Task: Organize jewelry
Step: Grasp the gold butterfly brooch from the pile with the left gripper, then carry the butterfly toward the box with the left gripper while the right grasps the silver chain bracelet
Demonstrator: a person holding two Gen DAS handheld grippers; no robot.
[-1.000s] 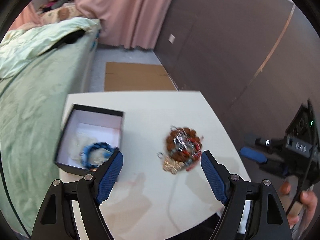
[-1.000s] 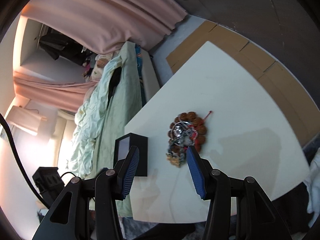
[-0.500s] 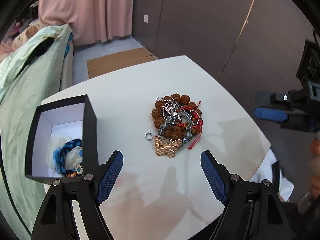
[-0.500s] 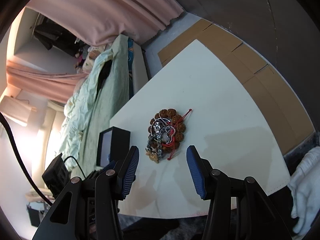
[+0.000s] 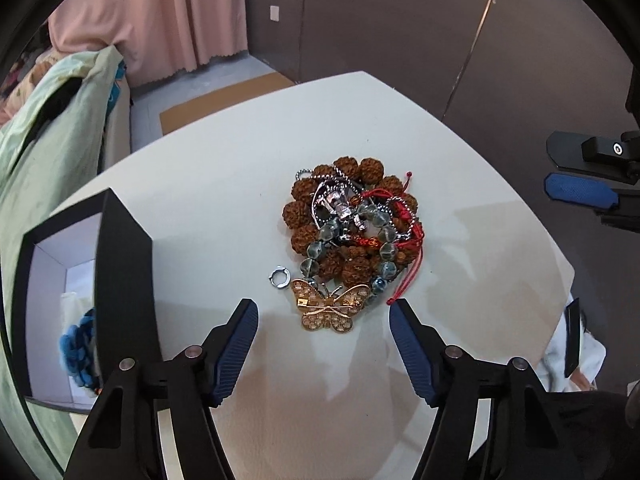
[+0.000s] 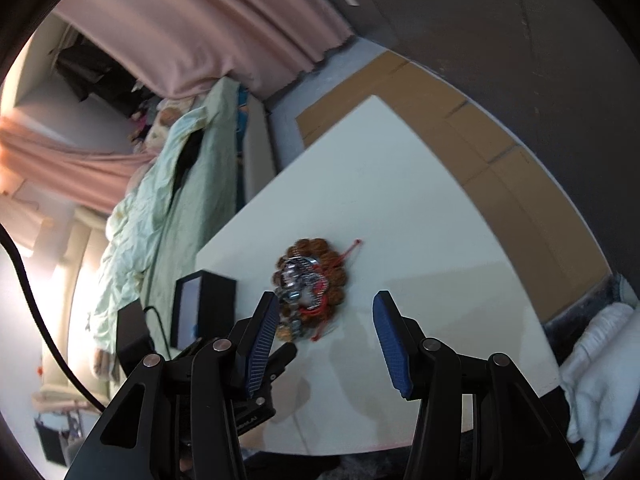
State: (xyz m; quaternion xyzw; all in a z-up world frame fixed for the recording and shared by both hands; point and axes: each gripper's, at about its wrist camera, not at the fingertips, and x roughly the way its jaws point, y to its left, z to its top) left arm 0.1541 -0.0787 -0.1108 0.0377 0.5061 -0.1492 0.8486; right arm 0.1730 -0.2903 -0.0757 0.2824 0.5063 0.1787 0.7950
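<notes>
Item 1: black box (image 5: 120, 280), far left on the white table (image 5: 224, 184), holding a blue bracelet (image 5: 76, 344).

Item 2: small silver ring (image 5: 279, 277), loose.

Item 3: gold butterfly brooch (image 5: 329, 307), touching the jewelry pile (image 5: 352, 224); my likely pick.

Item 4: left gripper (image 5: 323, 322), jaws closing, nothing between them. I should straddle the wings squarely, clear of the beads.

Item 5: right gripper (image 6: 325, 322), half-spread, apparently empty.

Left wrist view: black box (image 5: 124, 280) at left, interior largely screened by its near wall; blue bracelet (image 5: 76, 352) inside only partly visible. Right wrist view: jewelry pile (image 6: 310, 288) at centre blurred, pieces indistinguishable; its lower left hidden behind the right tool's finger (image 6: 262, 332).
</notes>
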